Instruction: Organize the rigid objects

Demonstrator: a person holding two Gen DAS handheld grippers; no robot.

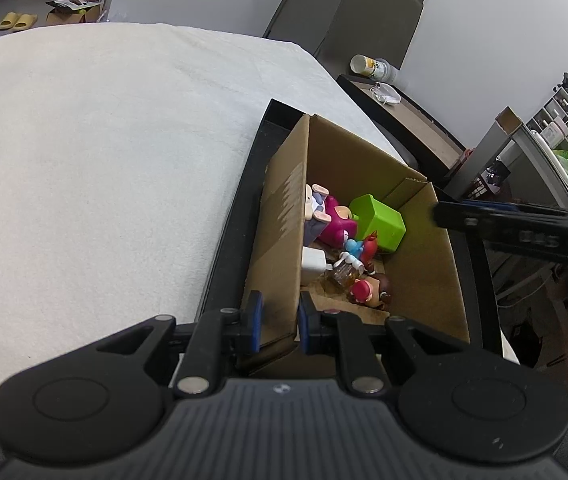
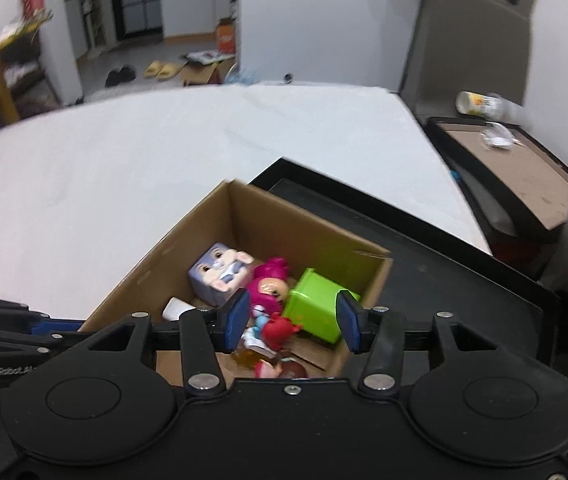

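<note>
The left tongs (image 1: 279, 320) pinch the near wall of the cardboard box (image 1: 424, 240), which sits in a black tray (image 1: 227, 240) on the white desk (image 1: 103, 160). The toys, like the green cube (image 1: 380, 220), lie inside. The right tongs (image 2: 294, 322) hover apart, empty. Sorting looks nearly done; next, maybe shift the box carefully.

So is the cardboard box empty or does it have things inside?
Not empty. The cardboard box is open on top and holds toys, among them a green cube and a pink doll.

Toys (image 2: 271, 292) in box (image 2: 187, 232) on tray (image 2: 444, 264), right of cloth (image 2: 123, 168)
</note>
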